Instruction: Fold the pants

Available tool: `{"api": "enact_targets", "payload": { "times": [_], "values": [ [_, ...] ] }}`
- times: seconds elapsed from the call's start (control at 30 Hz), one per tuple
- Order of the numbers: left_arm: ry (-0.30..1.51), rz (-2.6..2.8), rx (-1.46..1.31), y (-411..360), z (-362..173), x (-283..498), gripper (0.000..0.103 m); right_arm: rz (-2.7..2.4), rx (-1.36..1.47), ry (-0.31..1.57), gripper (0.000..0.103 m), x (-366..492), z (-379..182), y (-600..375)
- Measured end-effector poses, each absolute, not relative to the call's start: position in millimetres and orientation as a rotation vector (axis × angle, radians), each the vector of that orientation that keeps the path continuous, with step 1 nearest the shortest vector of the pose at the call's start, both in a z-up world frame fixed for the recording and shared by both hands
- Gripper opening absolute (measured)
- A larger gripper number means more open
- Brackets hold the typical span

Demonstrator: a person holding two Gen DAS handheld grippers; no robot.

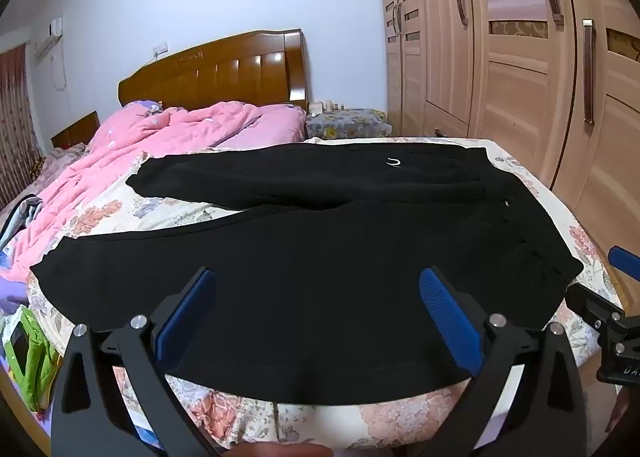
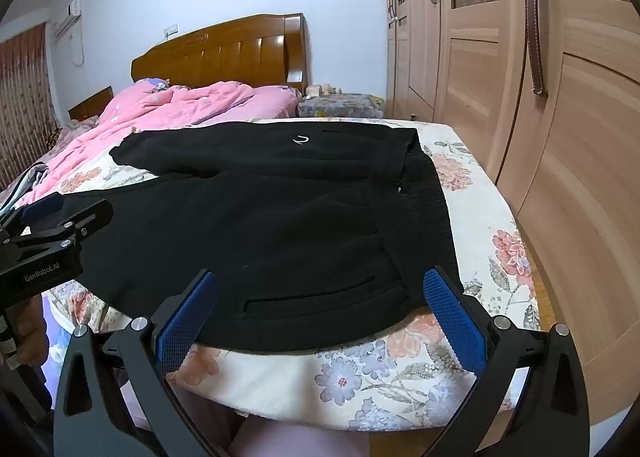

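Black pants (image 1: 320,257) lie spread flat on the floral bedsheet (image 1: 168,213), legs running to the left and the waistband at the right end. They also show in the right wrist view (image 2: 280,225), with a pocket slit near the front edge. My left gripper (image 1: 316,281) is open and empty, hovering over the near leg. My right gripper (image 2: 320,285) is open and empty over the waist and pocket area. Each gripper shows at the edge of the other's view: the right one (image 1: 616,289) and the left one (image 2: 60,221).
A pink quilt (image 1: 160,137) is bunched at the far left by the wooden headboard (image 1: 224,73). A wardrobe (image 1: 520,57) stands close along the bed's right side. A covered nightstand (image 1: 344,123) is behind. Green fabric (image 1: 32,353) lies at the left.
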State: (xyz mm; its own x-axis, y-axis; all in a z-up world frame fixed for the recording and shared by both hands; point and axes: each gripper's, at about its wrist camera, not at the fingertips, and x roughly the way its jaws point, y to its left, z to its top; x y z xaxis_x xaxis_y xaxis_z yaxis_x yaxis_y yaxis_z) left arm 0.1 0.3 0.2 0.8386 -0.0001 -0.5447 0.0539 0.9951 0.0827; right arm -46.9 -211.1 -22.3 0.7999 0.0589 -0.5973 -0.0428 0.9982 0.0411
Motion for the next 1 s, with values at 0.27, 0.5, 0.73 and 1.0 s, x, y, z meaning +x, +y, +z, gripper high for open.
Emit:
{"api": "enact_targets", "payload": {
  "times": [0.27,0.5,0.73,1.0],
  "values": [
    [0.572,-0.038,0.09,0.1,0.3,-0.9,0.101,0.06,0.039,0.644,0.099,-47.1,-23.6,-211.4],
    [0.574,-0.027,0.092,1.9,0.1,0.3,0.101,0.059,0.044,0.644,0.099,-47.6,-22.6,-211.8],
    [0.577,-0.03,0.091,5.2,-2.6,-1.8,0.101,0.058,0.058,0.646,0.099,-47.8,-26.2,-213.3],
    [0.579,-0.029,0.09,5.7,-4.1,-2.4,0.101,0.06,0.064,0.648,0.099,-48.7,-27.2,-213.8]
  ]
}}
